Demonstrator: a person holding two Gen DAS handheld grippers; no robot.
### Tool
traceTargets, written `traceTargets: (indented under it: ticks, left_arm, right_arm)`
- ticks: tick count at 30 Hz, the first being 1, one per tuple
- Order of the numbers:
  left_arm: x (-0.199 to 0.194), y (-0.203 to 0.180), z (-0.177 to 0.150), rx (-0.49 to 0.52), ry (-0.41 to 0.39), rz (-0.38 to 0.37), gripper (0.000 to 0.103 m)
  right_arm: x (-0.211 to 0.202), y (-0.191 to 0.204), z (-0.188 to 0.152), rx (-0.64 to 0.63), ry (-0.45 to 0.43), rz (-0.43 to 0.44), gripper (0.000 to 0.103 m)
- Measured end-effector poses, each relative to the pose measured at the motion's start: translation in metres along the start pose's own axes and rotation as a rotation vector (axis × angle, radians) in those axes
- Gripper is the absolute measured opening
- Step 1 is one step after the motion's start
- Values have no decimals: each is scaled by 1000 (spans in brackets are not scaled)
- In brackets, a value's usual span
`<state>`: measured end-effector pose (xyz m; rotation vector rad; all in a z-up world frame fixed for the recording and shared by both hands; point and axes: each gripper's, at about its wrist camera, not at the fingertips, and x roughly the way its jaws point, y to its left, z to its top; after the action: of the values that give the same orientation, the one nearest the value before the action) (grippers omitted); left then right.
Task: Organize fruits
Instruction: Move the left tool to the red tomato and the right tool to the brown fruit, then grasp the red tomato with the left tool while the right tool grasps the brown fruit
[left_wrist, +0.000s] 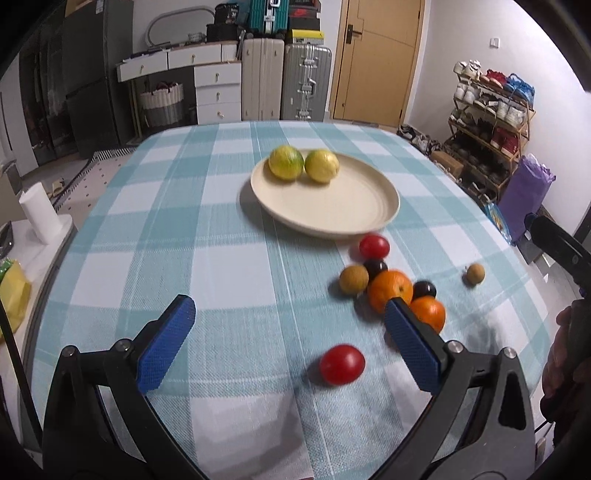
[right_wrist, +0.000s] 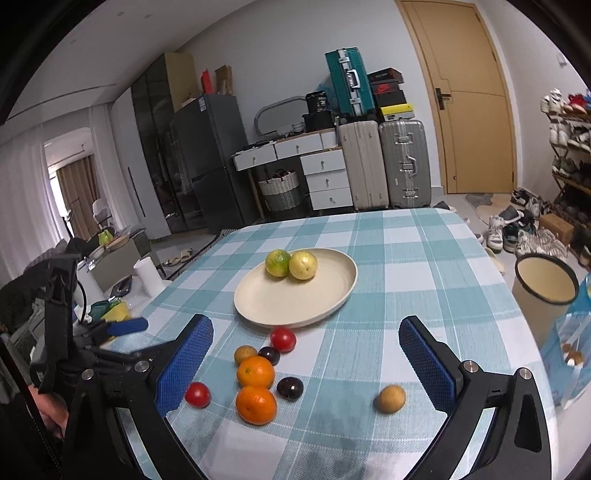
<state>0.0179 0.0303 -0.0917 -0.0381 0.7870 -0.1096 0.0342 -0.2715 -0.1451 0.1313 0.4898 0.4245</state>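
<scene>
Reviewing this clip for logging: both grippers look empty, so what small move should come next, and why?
Probably lower the open left gripper onto the near red tomato lying just ahead between its fingers. Only two lemons sit on the plate; the other fruit is loose on the tablecloth.

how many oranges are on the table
2. Both lie on the tablecloth in front of the plate, touching: the nearer orange and the farther orange. None appears hidden.
</scene>
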Motion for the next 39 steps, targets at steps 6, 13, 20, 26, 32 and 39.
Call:
traceTargets:
  ticks: [6,13,20,26,32,39]
  left_arm:
    - [15,-3,-14,12,55,18,102]
    - [29,-3,-25,7,113,-2,102]
    - [29,-6,-26,16,105,-25,92]
    - [35,-7,-27,-14,175,-125,57]
    - [40,-7,-28,-25,206,-189,29]
    - [40,-6,-29,-35,205,-211,28]
  right_arm:
    - [8,-1,-18,12,48,-26,103]
    - [15,-9,-34,43,98,-40,103]
    - [15,-14,-43,50,113,-48,103]
    - [15,-18,-46,58,126,-59,103]
    - [15,-25,-48,74,132,-72,103]
    - [20,-35,-47,87,163,-99,103]
